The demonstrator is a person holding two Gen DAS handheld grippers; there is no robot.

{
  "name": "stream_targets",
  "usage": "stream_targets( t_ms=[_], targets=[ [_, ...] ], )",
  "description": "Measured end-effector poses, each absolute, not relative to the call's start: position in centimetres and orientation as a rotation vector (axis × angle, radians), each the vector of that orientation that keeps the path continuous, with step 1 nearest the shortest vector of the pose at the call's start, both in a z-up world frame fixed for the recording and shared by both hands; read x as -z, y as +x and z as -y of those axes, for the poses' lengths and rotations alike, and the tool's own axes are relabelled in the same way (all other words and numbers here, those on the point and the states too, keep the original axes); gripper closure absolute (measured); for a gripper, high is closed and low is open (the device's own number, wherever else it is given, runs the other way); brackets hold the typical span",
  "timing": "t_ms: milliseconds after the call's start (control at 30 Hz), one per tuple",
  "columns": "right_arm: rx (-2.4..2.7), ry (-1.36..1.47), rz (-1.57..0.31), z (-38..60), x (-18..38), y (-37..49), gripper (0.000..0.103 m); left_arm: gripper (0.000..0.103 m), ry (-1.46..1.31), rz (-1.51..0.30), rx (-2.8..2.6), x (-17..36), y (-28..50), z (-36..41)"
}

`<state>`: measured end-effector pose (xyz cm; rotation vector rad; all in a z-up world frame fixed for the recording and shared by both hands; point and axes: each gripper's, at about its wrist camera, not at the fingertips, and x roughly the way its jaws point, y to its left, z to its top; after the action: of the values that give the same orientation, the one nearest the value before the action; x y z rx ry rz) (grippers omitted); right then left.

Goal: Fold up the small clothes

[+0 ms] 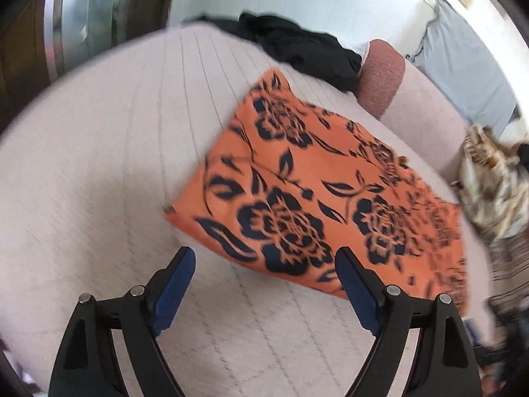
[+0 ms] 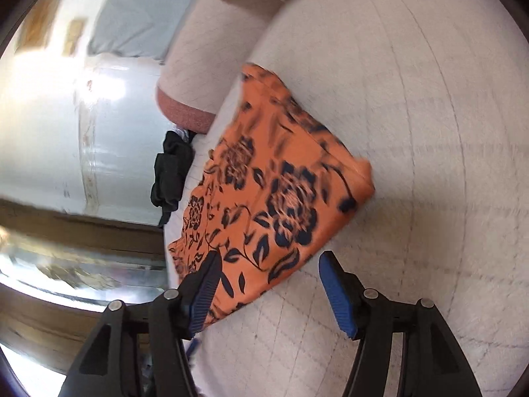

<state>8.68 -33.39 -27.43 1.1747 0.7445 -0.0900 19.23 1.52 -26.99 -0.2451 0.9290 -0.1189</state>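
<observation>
Orange floral garment (image 1: 314, 195), one, folded flat on the pale quilted bed (image 1: 99, 165) beside one black garment (image 1: 307, 49); left gripper (image 1: 264, 284) and right gripper (image 2: 267, 284) both gape, holding nothing.

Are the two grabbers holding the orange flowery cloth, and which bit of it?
No, nothing is held. The left gripper and right gripper are both open above the folded orange cloth with dark flowers, which lies loose on the pale quilted cover.
</observation>
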Motion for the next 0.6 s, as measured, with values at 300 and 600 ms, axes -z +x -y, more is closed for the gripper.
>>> stream_targets(
  t_ms=[300, 600],
  targets=[
    [0.092, 0.935, -0.780, 31.2, 25.7, 12.3, 0.047, 0.016, -0.131, -0.960, 0.028, 27.7, 20.3, -0.8],
    [0.086, 0.927, -0.793, 31.0, 26.3, 13.5, 0.047, 0.016, -0.013, -0.876, -0.006, 26.5, 20.1, 0.7]
  ],
)
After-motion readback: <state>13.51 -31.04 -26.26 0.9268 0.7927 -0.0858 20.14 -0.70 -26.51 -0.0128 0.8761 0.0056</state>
